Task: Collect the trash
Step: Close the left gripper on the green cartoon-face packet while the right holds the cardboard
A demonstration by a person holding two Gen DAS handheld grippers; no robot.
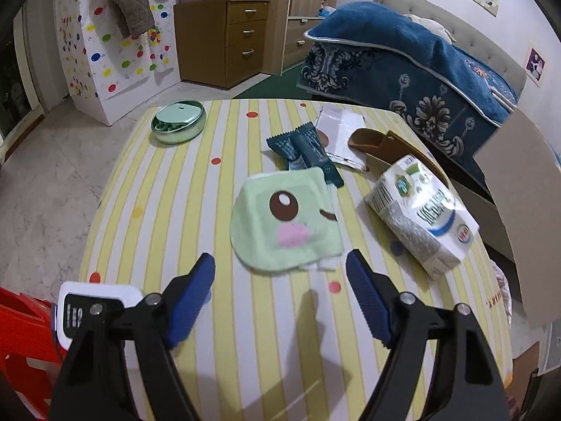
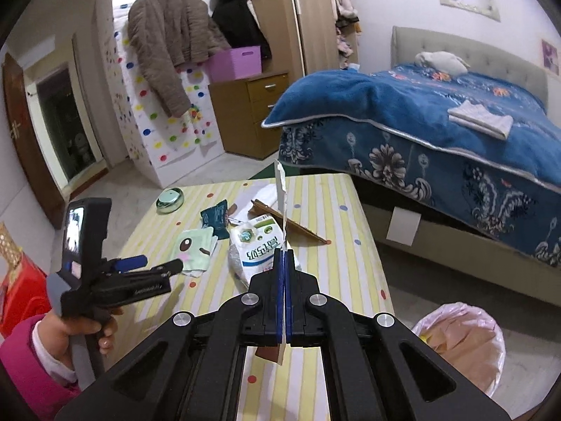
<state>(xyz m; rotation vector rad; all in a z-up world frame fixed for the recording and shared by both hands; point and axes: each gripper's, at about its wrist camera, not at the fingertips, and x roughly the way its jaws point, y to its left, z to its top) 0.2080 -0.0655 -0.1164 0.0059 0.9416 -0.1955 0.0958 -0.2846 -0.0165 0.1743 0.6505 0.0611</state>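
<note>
Between the pressed-together fingers of the right gripper (image 2: 284, 263) stands a thin piece of cardboard (image 2: 281, 189), probably torn. Next it must go to the bin (image 2: 463, 343) beside the table (image 2: 326, 207). The left gripper (image 1: 280, 263) is spread above the cloth (image 1: 284, 217), holding nothing.

I see a flat piece of cardboard (image 2: 282, 207), white-faced with a torn brown edge, standing upright and edge-on, pinched at its lower part. At 10 o'clock from it, dark teal snack wrappers (image 1: 304, 147) lie crumpled on the striped table (image 1: 196, 189). At 4 o'clock, on the floor, a pink-lined bin (image 2: 464, 345) already holds brown cardboard scraps.
</note>
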